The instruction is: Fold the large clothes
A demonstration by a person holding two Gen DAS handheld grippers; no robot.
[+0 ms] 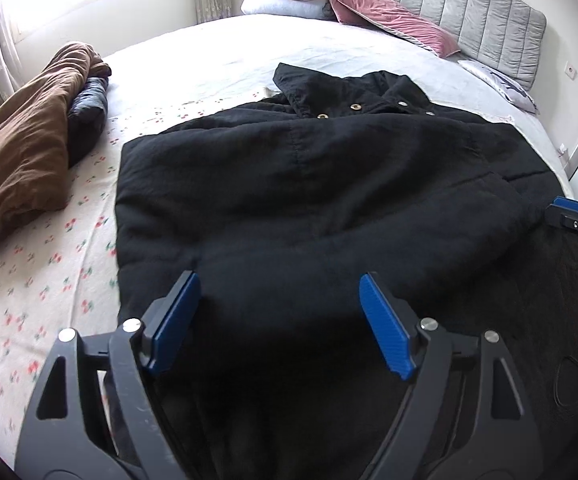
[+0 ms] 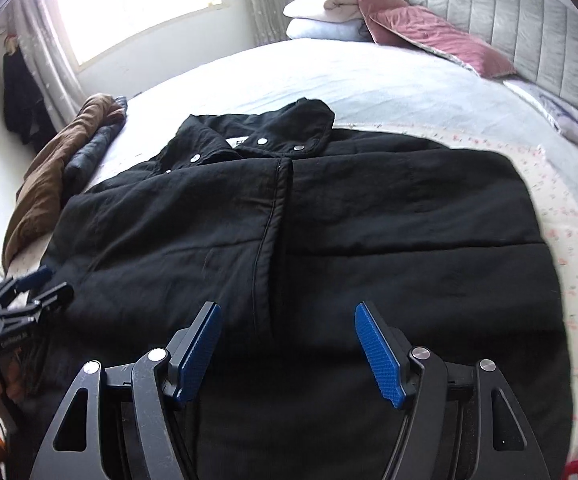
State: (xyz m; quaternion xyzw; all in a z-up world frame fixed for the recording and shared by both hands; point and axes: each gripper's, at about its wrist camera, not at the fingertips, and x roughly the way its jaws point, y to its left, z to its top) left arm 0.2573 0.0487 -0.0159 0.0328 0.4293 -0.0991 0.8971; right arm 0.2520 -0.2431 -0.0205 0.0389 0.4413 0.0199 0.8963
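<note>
2 grippers, left (image 1: 279, 328) and right (image 2: 287, 354), spread wide over black coat (image 1: 309, 184) on bed (image 1: 217, 52).

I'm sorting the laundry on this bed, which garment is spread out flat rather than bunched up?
The black coat, spread flat beneath both open hand-held grippers. The brown garment and dark blue one lie bunched together beside it.

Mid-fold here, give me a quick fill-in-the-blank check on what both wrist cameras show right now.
1. The black coat lies spread on the ____.
2. Both the left gripper and the right gripper have their blue fingers ____, holding nothing.
3. The brown garment lies on the ____ side of the coat, seen from the left wrist camera.
4. The pillows leaning on the headboard are ____ in colour.

Missing words: bed; open; left; pink
</note>
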